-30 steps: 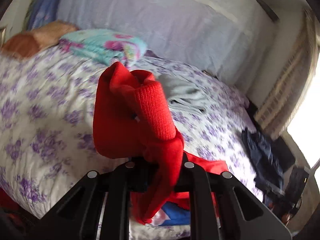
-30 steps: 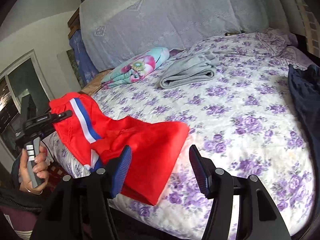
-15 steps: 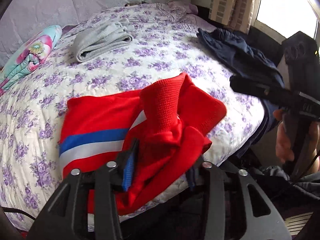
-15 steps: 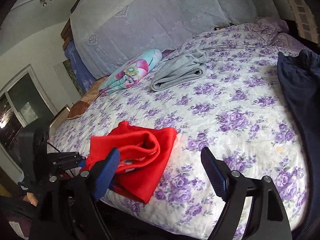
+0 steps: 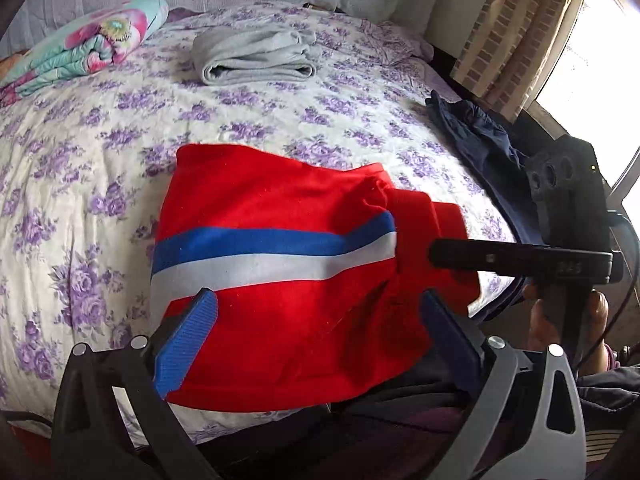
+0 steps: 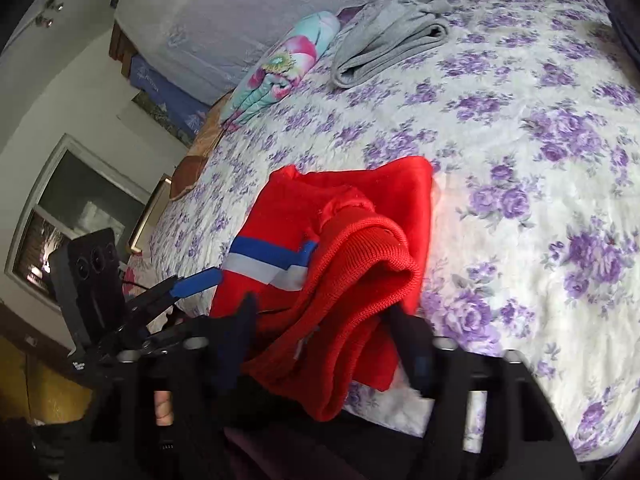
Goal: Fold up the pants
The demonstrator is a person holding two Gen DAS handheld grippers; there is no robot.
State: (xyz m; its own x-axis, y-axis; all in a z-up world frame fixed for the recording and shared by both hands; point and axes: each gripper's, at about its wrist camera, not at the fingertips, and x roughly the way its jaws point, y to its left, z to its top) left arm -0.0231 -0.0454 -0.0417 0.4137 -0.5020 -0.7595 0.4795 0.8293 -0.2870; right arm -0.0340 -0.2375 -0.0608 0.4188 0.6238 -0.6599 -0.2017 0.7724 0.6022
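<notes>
Pants: red knit pants with a blue and white side stripe (image 5: 280, 248), folded into a bundle at the near edge of the bed, at 6 o'clock in both wrist views; the ribbed cuff end (image 6: 360, 264) is bunched at the 3 o'clock side of the bundle in the left wrist view.
Left gripper: black two-finger gripper with blue pads (image 5: 320, 336), jaws spread wide, one finger on each side of the near edge of the pants, gripping nothing.
Right gripper: black two-finger gripper (image 6: 328, 332); fingers straddle the ribbed cuff, blurred, so I cannot tell whether the cloth is pinched or merely between them.
Bed: white bedspread printed with purple flowers (image 5: 80, 160) under the pants.
Grey garment: folded light grey cloth (image 5: 252, 60) at 12 o'clock, well apart from the pants.
Floral bundle: rolled turquoise and pink blanket (image 5: 84, 44) at 10 o'clock.
Dark garment: navy cloth (image 5: 472, 136) at 3 o'clock over the bed edge.
</notes>
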